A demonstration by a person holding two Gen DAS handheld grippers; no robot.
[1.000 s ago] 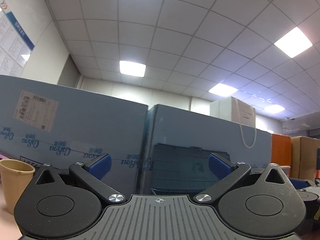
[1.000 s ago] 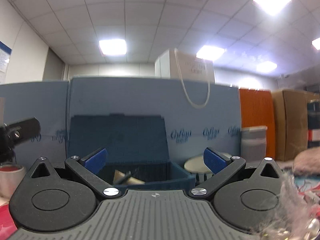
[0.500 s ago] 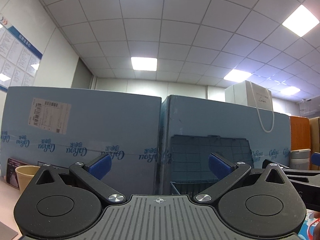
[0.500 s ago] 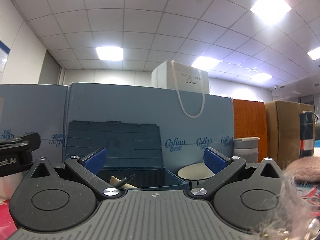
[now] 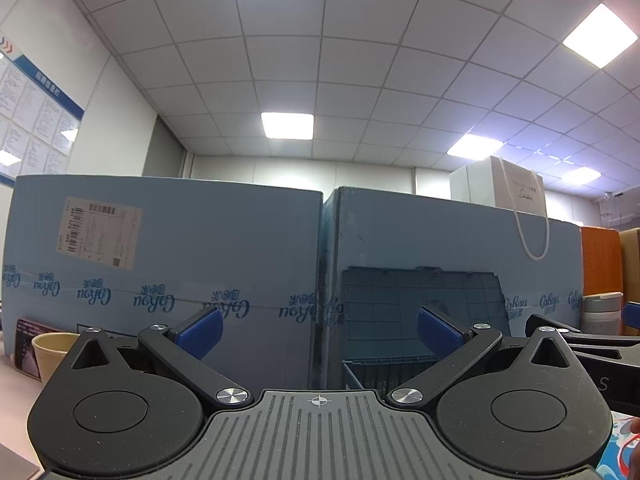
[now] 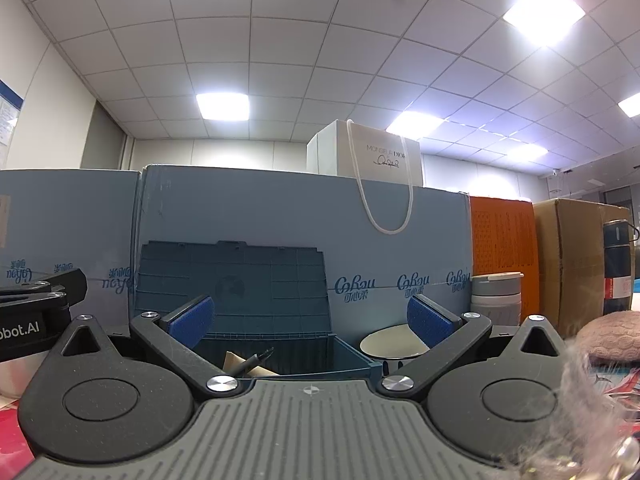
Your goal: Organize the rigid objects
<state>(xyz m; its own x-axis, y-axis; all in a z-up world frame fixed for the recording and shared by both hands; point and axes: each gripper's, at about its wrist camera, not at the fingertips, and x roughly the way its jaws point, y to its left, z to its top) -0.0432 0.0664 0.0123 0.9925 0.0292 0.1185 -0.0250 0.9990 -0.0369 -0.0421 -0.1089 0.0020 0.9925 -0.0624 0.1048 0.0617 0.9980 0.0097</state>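
A dark blue plastic storage box (image 6: pixel 280 356) stands ahead with its ribbed lid (image 6: pixel 232 284) raised against the cardboard behind it. A black pen (image 6: pixel 256 358) and a tan item poke out of it. My right gripper (image 6: pixel 310 318) is open and empty, level with the box's near rim. In the left wrist view the same box (image 5: pixel 384 368) sits right of centre, lid (image 5: pixel 420 304) up. My left gripper (image 5: pixel 318 330) is open and holds nothing. The other gripper's black body (image 5: pixel 592 356) shows at the right edge.
Large light blue cartons (image 5: pixel 168 276) wall off the back, a white paper bag (image 6: pixel 376 160) on top. A paper cup (image 5: pixel 50 350) stands at the left. A white bowl (image 6: pixel 390 346), a grey lidded cup (image 6: pixel 496 298), a dark bottle (image 6: pixel 618 264), an orange panel and a brown carton are on the right; pink knit fabric (image 6: pixel 612 336) lies nearby.
Both cameras have tilted and drifted slightly; the left view swung right, bringing the blue box and the other gripper into sight. Both grippers stay open.
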